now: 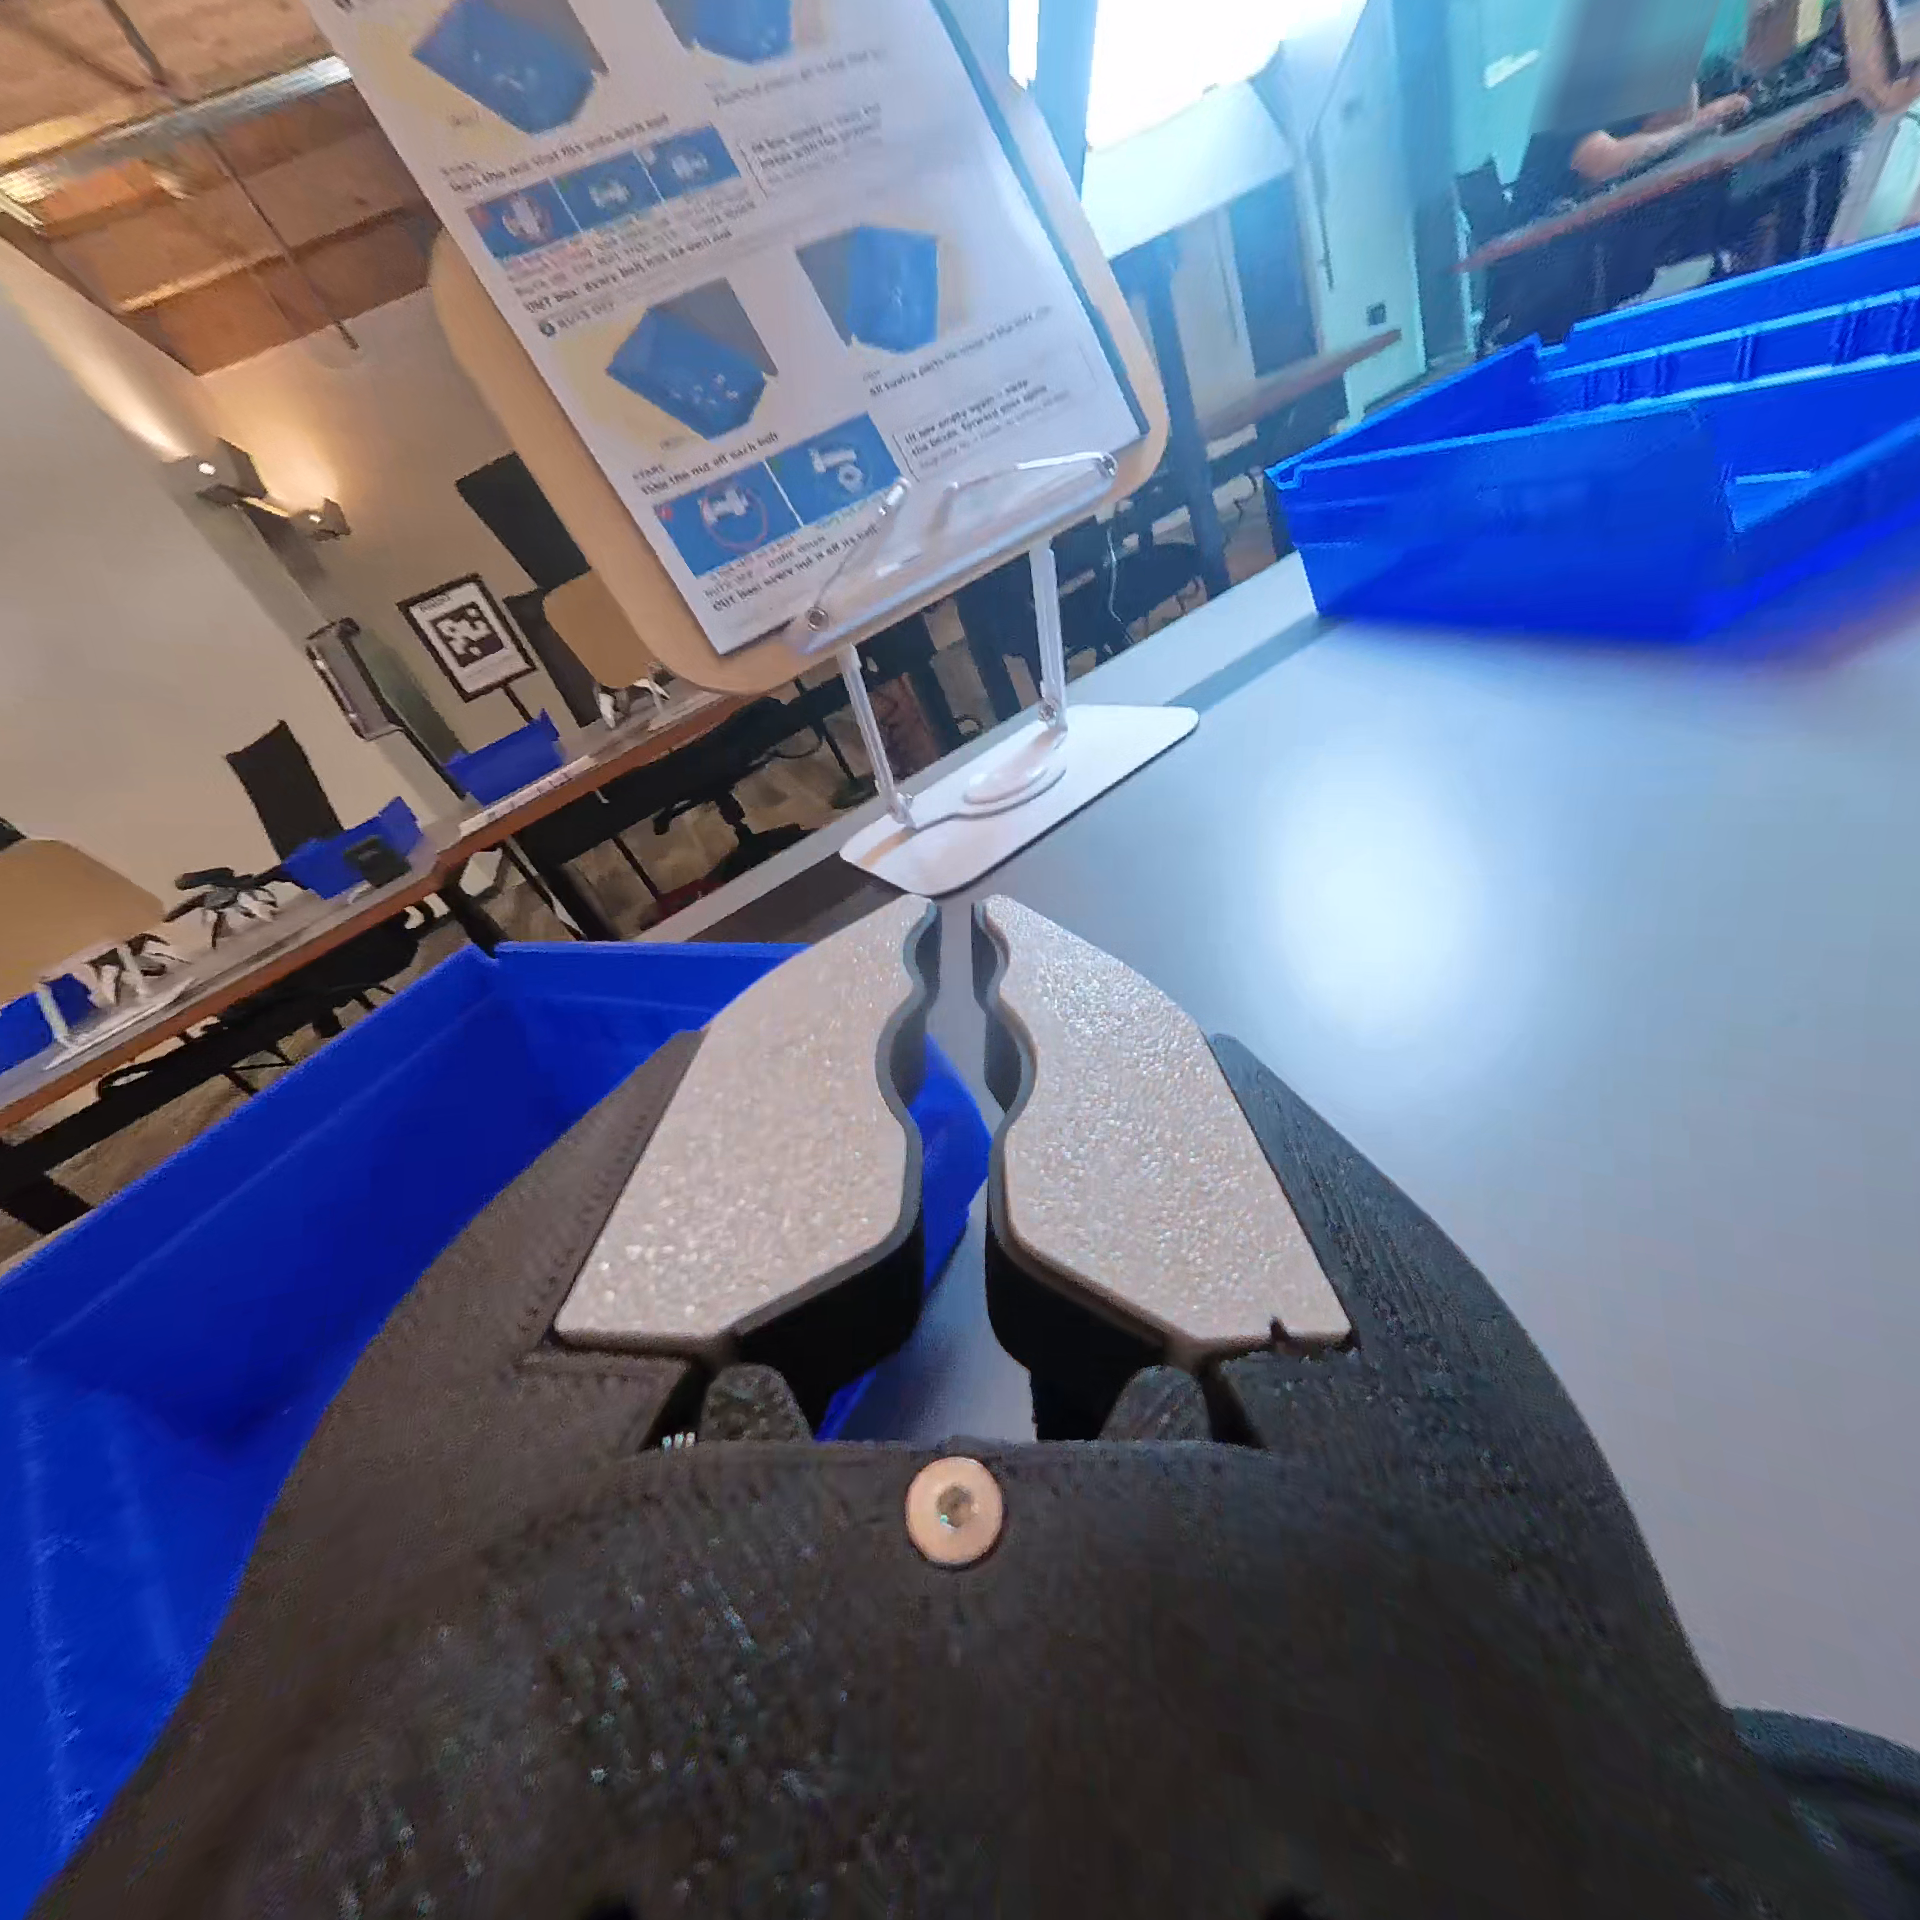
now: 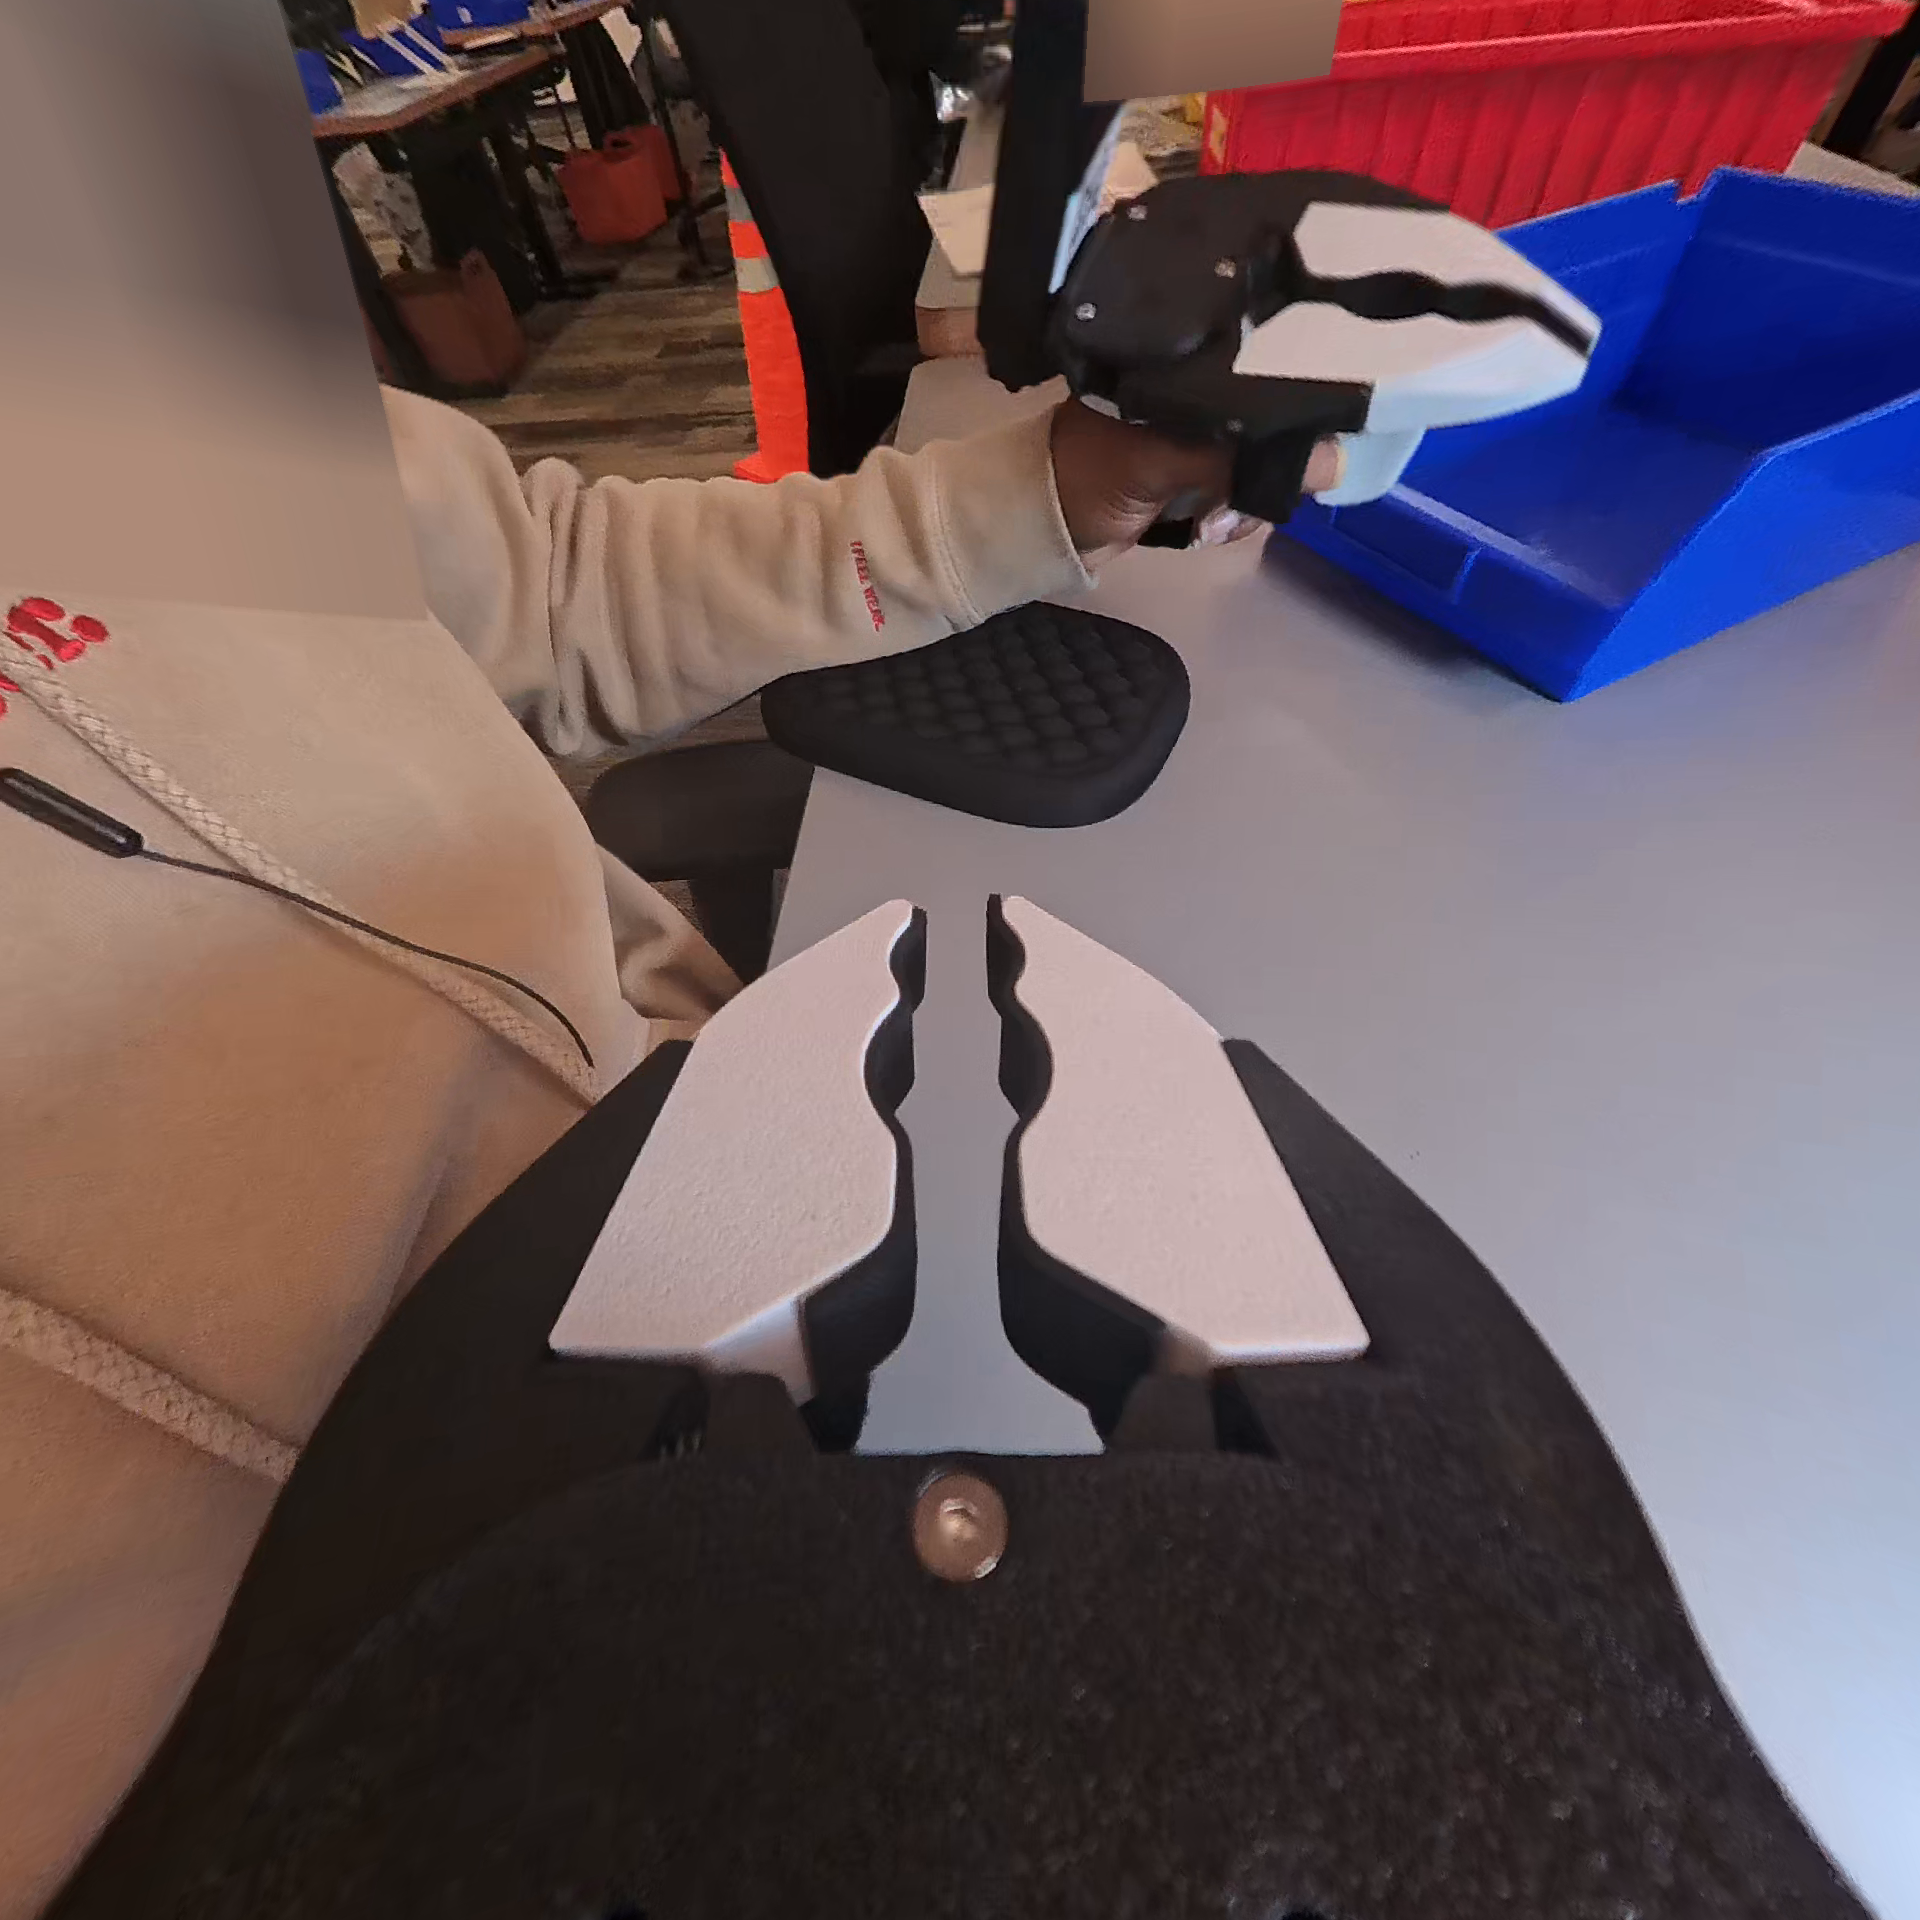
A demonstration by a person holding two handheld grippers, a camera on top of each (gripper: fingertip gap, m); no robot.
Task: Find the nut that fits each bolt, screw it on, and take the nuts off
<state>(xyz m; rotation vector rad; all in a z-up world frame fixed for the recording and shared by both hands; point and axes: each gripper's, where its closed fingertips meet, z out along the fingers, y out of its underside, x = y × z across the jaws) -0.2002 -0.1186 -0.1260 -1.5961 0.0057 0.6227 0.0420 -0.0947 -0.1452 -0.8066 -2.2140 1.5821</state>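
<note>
No nuts or bolts can be seen anywhere, so they're probably down inside the blue bin (image 2: 1621,499). The left gripper (image 2: 1558,343), nearly closed and empty, is held over its near rim; the right gripper (image 2: 956,914), slightly parted, is kept well short of it. A blind grab could easily pick up a mismatched nut.

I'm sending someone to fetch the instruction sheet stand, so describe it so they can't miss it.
Start at the grey table. Between the two blue bins, near the table's far edge, stands the instruction sheet stand. It is the only upright thing there: a flat pale base with thin legs holding a tilted board of pictures.
</note>
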